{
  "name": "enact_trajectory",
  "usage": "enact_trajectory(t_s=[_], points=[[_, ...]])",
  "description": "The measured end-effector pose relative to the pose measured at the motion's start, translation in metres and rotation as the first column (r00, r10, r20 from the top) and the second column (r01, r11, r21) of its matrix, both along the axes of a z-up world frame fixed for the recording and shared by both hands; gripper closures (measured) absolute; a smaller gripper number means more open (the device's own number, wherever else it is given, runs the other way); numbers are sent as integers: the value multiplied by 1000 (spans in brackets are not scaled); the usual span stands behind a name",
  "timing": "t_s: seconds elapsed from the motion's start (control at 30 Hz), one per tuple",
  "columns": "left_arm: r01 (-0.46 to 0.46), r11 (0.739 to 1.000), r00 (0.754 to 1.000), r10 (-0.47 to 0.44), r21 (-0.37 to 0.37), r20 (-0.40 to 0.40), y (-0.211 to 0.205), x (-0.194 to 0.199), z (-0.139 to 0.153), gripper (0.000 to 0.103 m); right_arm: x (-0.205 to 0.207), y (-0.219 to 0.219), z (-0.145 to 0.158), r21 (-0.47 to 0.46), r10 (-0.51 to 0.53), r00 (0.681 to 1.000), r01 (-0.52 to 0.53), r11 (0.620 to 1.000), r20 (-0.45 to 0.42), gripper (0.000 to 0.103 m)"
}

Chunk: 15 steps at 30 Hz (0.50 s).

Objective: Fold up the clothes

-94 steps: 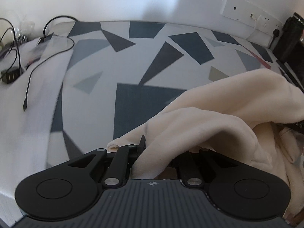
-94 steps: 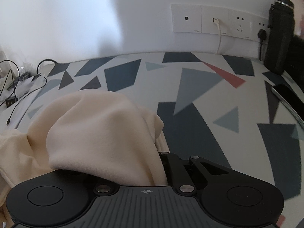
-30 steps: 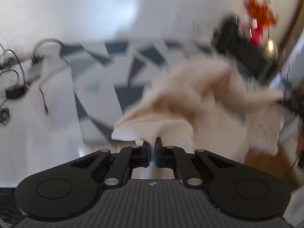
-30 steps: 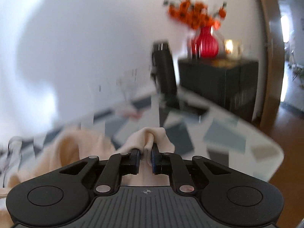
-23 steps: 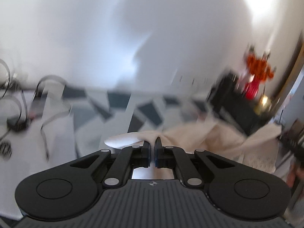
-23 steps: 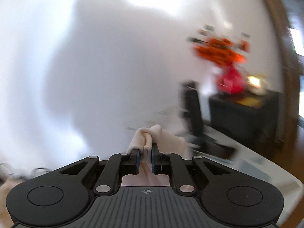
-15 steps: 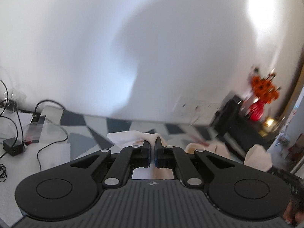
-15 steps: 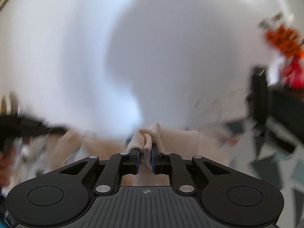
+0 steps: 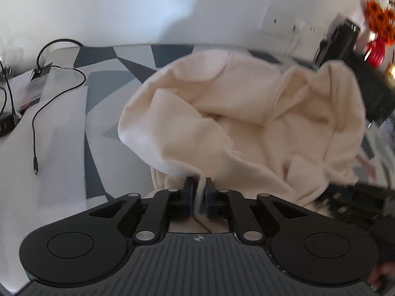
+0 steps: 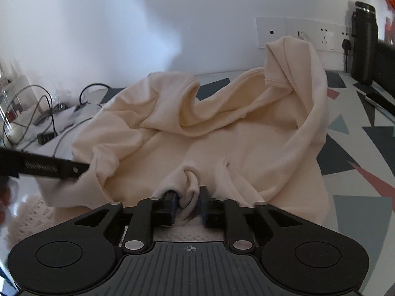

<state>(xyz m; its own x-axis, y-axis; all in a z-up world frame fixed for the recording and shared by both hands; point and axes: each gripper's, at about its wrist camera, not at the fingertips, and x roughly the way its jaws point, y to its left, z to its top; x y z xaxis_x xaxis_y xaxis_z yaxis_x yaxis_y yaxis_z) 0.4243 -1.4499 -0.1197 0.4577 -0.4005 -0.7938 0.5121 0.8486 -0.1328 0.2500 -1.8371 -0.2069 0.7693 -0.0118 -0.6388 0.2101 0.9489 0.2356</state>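
Garment (image 10: 222, 133): right view alone shows raised sleeve (image 10: 291, 56), sockets (image 10: 308, 37).

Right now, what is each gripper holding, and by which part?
The left gripper pinches the cream garment by a fold of its edge. The right gripper stands open around a bunched fold, no longer clamping it.

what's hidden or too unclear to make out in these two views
- Left wrist view: the garment bunches in folds, so its type and front or back can't be told; the left claw hides the pinched edge.
- Left wrist view: the orange flowers at the right edge are blurred and cut off.
- Right wrist view: fabric sits loose in the right claw; grip unclear.
- Right wrist view: the cables at left are too tangled to trace.
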Motion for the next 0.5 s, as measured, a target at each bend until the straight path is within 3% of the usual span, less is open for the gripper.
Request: enact_trajectory(t_s=[0.03, 0.07, 0.1, 0.2, 0.3, 0.37, 0.5], points=[[-5, 1000, 1000, 5, 6, 12, 2, -2, 1, 63, -6, -2, 5, 4, -3, 1000, 2, 1000, 19, 70], [-9, 1000, 1000, 9, -6, 22, 7, -5, 5, 55, -12, -5, 11, 8, -5, 999, 5, 1000, 38, 60], [-11, 1000, 999, 11, -29, 31, 12, -9, 10, 42, -18, -7, 16, 12, -8, 998, 8, 1000, 60, 56], [14, 994, 998, -7, -111, 63, 35, -25, 34, 32, -50, -19, 33, 26, -45, 992, 42, 999, 117, 48], [-4, 989, 995, 19, -146, 98, 53, -45, 47, 15, -67, -31, 36, 43, -75, 994, 72, 997, 79, 48], [31, 994, 996, -21, -105, 91, 56, -56, 44, 15, -75, -37, 37, 43, -95, 994, 93, 995, 49, 48], [132, 987, 988, -138, 94, 65, 49, -80, 20, 15, -83, -46, 30, 51, -150, 989, 150, 987, -7, 48]])
